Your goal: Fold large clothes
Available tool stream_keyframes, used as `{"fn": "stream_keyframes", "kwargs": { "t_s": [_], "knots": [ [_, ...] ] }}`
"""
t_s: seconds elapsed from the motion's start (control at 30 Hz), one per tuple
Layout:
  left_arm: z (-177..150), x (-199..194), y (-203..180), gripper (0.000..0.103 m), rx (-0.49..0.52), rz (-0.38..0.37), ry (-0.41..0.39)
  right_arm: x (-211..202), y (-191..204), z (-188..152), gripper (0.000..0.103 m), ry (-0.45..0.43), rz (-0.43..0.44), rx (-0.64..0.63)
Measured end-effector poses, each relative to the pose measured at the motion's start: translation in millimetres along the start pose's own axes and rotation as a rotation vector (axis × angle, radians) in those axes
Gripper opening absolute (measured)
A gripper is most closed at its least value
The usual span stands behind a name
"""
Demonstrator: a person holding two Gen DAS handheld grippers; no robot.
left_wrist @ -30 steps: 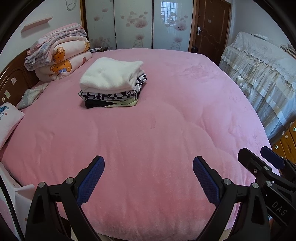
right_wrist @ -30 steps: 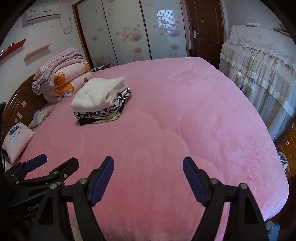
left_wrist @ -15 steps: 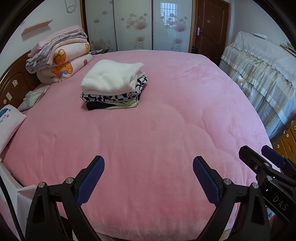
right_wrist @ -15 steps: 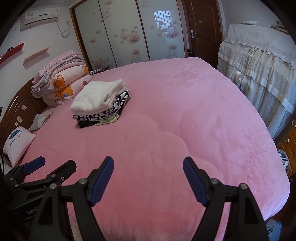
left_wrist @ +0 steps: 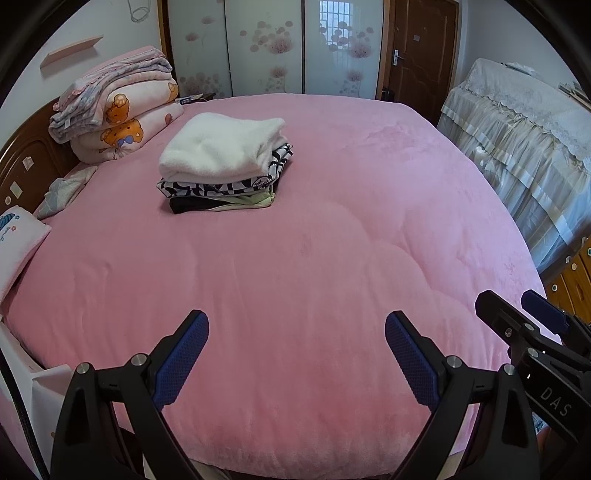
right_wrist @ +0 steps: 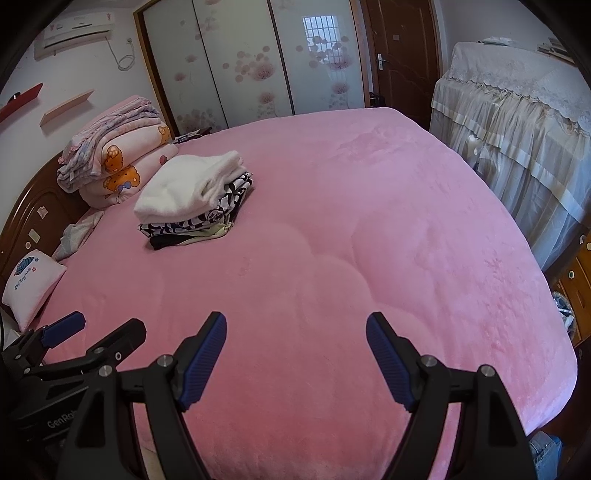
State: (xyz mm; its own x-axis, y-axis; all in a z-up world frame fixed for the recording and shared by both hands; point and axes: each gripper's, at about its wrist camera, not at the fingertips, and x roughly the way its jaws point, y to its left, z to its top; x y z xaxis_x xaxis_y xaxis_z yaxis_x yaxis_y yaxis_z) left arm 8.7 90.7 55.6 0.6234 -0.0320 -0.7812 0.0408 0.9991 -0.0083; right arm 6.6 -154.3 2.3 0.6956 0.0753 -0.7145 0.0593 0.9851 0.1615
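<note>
Left gripper [left_wrist: 297, 354]: jaws spread wide, nothing held, blue pads hanging over near edge of pink bedspread [left_wrist: 314, 258]. Right gripper [right_wrist: 295, 356]: same, wide open, empty, just beside the left one; each shows at the edge of the other's view. Folded clothes stack [left_wrist: 223, 166] lies well ahead of both tongs, toward far-left part of bed, apart from either; white fluffy item [left_wrist: 221, 147] on top, black/white patterned piece [left_wrist: 221, 186] under it, pale green & black layers at bottom. Nothing lies btwn tongs and stack but bare bedspread. Surroundings: folded quilts w/ bear print [left_wrist: 122, 114] by wooden headboard [left_wrist: 22, 162], left of stack; small pink pillow [right_wrist: 31, 284] at left edge; sliding floral wardrobe doors [left_wrist: 273, 48] at rear; brown door [left_wrist: 421, 55]; lace-covered furniture [left_wrist: 524, 147] at right; AC unit [right_wrist: 77, 33] on wall.
</note>
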Motion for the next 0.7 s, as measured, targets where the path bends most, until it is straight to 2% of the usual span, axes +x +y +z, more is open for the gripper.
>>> {"fn": "stream_keyframes", "kwargs": {
  "t_s": [0.23, 0.7],
  "knots": [
    [-1, 3, 2, 0.096, -0.004, 0.000, 0.009, 4, -1, -1, 0.083, 0.006, -0.005, 0.004],
    [-3, 8, 1, 0.096, -0.002, 0.002, 0.027, 11, -7, -6, 0.083, 0.022, -0.007, 0.012]
  ]
}}
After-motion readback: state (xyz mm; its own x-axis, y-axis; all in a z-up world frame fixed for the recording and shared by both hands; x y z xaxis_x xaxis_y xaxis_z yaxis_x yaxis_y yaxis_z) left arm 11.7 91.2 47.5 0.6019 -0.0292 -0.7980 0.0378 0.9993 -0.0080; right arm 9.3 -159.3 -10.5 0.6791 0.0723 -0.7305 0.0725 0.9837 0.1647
